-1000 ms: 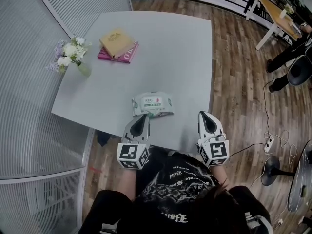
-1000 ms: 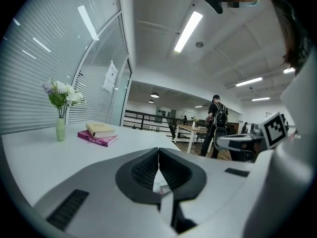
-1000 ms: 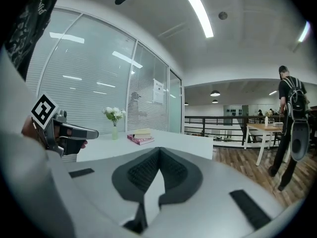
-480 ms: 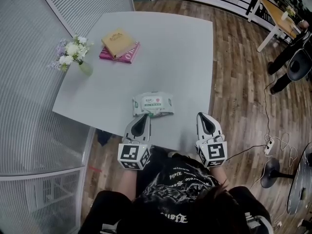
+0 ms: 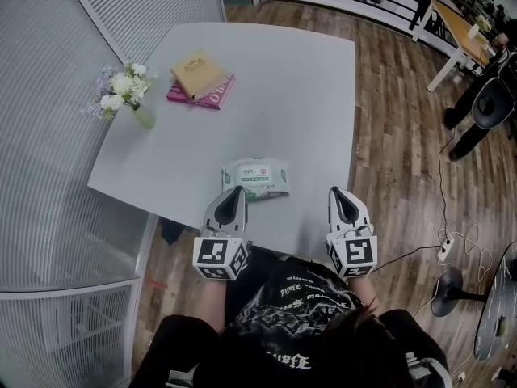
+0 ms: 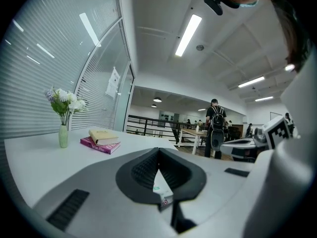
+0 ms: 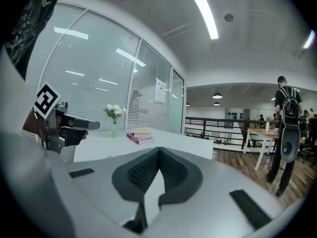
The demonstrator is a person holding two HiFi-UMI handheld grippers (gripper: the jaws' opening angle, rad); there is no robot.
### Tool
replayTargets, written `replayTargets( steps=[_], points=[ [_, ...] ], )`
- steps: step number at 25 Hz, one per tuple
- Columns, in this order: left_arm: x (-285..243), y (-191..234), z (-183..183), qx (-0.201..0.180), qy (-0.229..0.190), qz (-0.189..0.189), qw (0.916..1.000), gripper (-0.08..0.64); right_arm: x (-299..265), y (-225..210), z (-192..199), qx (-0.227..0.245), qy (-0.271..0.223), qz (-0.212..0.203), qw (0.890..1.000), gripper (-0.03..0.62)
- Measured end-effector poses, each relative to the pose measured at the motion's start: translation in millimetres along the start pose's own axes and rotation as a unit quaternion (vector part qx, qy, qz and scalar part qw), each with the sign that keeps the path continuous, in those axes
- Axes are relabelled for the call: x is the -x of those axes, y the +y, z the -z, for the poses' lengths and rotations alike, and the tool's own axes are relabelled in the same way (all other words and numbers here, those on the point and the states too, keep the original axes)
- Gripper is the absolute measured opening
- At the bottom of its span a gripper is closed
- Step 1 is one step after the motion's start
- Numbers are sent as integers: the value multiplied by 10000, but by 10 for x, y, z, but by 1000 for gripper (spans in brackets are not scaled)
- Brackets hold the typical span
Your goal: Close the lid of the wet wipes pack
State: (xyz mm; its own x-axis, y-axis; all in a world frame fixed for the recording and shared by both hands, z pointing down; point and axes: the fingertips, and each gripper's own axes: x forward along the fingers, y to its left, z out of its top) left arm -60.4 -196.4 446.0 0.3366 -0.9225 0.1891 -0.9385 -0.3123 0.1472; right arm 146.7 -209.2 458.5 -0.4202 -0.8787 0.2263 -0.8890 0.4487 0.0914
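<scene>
**Wipes pack waits at the near bench edge, both grippers empty**

The wipes pack (image 5: 254, 178) lies flat on the bench (image 5: 275, 87) near its front edge, just ahead of the left gripper (image 5: 236, 192) and off to the left of the right gripper (image 5: 340, 194). Both grippers have their jaws brought together at the tips and hold nothing. The left gripper view shows a sliver of the pack through the gap behind the tips.

Whether the lid stands up or lies flat cannot be told from the head view. To close it well, I would bring one closed gripper down on the flap from its hinge side and press until it seats. The other should pin the soft pack so it does not slide toward the edge.

As for containers, no wipes show in the pack. A vase (image 5: 139, 116) at the far left corner holds flowers (image 5: 119, 86). Two stacked books (image 5: 200, 79) lie beside it.
</scene>
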Motion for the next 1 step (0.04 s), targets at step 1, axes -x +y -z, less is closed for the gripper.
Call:
replayTargets(
  steps=[1],
  points=[
    [-6, 5, -9, -20, -3, -1, 10000, 6, -6, 9, -2, 10, 5, -12, 10000, -2]
  ],
)
